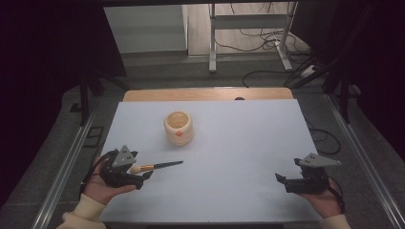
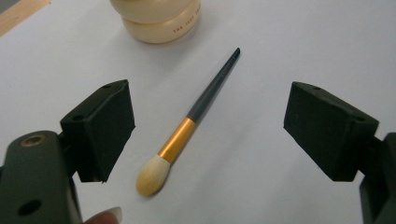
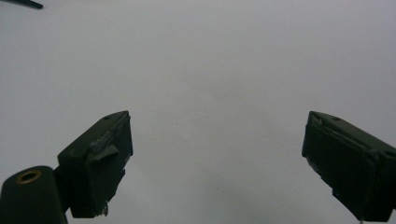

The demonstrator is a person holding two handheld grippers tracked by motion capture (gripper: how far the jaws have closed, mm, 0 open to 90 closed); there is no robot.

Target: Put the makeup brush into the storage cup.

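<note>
A makeup brush (image 1: 155, 166) with cream bristles, a gold ferrule and a dark handle lies flat on the white table sheet (image 1: 229, 143). My left gripper (image 1: 143, 177) is open right at its bristle end; in the left gripper view the brush (image 2: 187, 126) lies between the spread jaws, untouched. Beyond the handle tip stands a cream wooden cup (image 1: 178, 127) with an orange dot, seen again as the cup (image 2: 159, 18) at the top edge. My right gripper (image 1: 282, 180) rests open at the front right, and its own view has the gripper (image 3: 217, 163) over bare sheet.
A wooden table edge (image 1: 205, 94) runs along the back of the sheet. Metal rails (image 1: 71, 157) flank both sides. Cables (image 1: 267, 71) and a desk frame stand on the floor beyond. The brush's handle tip (image 3: 21, 3) pokes into the right gripper view's top-left corner.
</note>
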